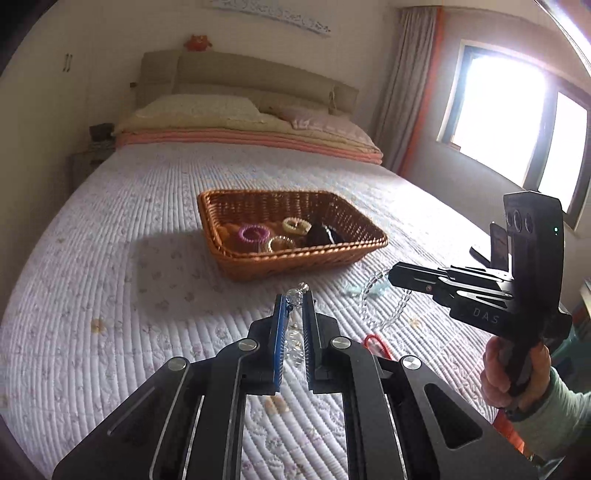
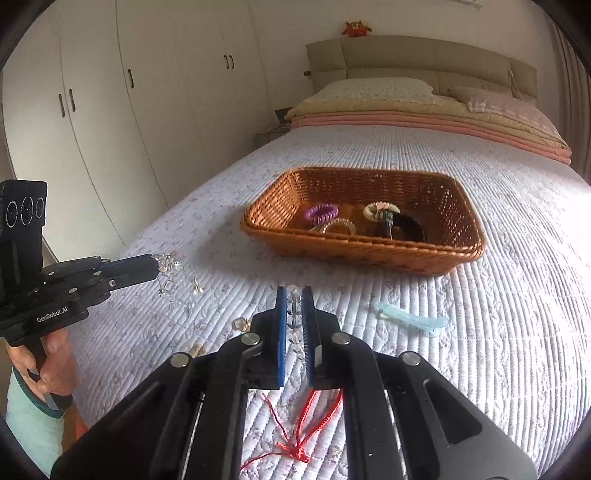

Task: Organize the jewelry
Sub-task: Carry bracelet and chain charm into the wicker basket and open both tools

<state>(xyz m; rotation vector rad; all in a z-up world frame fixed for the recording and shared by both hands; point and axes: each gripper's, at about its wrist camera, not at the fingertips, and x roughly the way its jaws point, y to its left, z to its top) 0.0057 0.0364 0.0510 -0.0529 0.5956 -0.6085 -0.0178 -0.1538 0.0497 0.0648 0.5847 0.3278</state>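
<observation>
The left gripper [image 1: 295, 295] is closed on a string of faceted crystal pieces [image 1: 295, 293], which shows between its blue pads and hangs below them. The right gripper [image 2: 294, 295] is closed on a clear round-bead bracelet [image 2: 293, 306]. In the left wrist view that bracelet [image 1: 384, 302] shows as a whole loop dangling from the right gripper's tip [image 1: 393, 275] above the bed; in the right wrist view only a few of its beads peek out between the pads. Likewise the right wrist view shows the crystal string [image 2: 170, 273] trailing in a glittering cluster from the left gripper [image 2: 155, 267], down to the quilt.

Just beyond both grippers sits one wicker basket [image 1: 229, 254] on the pale quilted bedspread [image 1: 110, 295]. Inside it lie three coil hair ties: one purple [image 1: 254, 234], one cream [image 1: 295, 225] and one translucent amber [image 1: 281, 243], plus a black accessory [image 1: 323, 233] against its right side.

On the quilt outside the basket lie one light blue hair clip [image 2: 412, 319] and one red knotted cord [image 2: 295, 435]; the cord is plain in the right wrist view, while the left shows only a red loop [image 1: 375, 341] of it. Small clear pieces [image 2: 240, 324] lie loose near the right gripper's fingers.

Each gripper is held by a person's hand [image 1: 513, 373] in a pale green sleeve [image 1: 550, 417]. An orange plush toy [image 2: 356, 28] sits on the headboard. Only the left wrist view shows the window [image 1: 517, 110]; only the right shows the white wardrobe [image 2: 110, 110].
</observation>
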